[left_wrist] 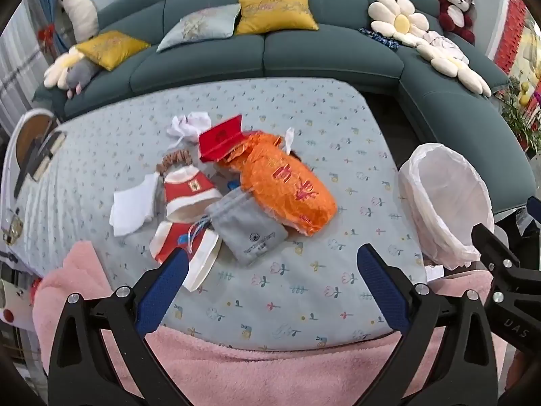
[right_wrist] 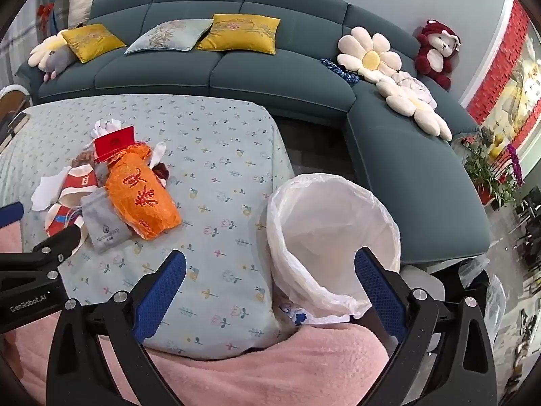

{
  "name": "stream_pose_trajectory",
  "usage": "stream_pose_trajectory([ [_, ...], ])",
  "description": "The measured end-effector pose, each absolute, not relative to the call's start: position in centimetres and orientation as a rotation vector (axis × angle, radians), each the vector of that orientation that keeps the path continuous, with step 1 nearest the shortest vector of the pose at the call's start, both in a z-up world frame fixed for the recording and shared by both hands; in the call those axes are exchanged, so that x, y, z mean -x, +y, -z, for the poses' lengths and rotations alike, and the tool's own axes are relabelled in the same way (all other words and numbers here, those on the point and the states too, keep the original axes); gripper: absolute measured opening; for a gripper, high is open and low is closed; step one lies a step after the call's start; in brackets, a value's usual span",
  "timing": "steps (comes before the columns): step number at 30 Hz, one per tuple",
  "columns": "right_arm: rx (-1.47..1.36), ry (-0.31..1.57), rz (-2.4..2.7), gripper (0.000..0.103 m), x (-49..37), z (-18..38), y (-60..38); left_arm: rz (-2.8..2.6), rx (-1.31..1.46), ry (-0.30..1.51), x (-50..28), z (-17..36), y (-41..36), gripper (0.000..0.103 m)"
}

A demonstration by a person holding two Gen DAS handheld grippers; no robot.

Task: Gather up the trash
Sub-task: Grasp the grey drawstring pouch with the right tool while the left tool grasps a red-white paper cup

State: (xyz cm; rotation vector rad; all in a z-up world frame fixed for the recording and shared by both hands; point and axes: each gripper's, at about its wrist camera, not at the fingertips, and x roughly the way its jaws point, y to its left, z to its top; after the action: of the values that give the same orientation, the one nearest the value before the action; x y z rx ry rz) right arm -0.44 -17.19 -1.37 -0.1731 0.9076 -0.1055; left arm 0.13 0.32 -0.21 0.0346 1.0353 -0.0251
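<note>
Left wrist view: left gripper (left_wrist: 270, 270) hangs spread and empty above the worktop (left_wrist: 304, 287), near the trash pile (left_wrist: 236, 196). Right gripper (right_wrist: 270, 277), likewise spread, hovers beside the lined bin (right_wrist: 333, 237).

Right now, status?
Left gripper and right gripper open, empty. Trash pile untouched on table. Bin open at right; nothing blocking.

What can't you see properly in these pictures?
- Bottom of the bin bag: right wrist view, the right gripper and the bag's own rim cover it.
- Dark red thing: the orange bag hides most of it.
- Small print on the grey pouch: left wrist view, too tiny.
</note>
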Motion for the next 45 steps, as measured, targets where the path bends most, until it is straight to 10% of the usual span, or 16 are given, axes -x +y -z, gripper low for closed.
stream_pose_trajectory([
  [45,0.266,1.079,-0.22,0.086,-6.4,14.9,2.3,0.03,0.317,1.297,-4.0,14.5,19.1,0.091],
])
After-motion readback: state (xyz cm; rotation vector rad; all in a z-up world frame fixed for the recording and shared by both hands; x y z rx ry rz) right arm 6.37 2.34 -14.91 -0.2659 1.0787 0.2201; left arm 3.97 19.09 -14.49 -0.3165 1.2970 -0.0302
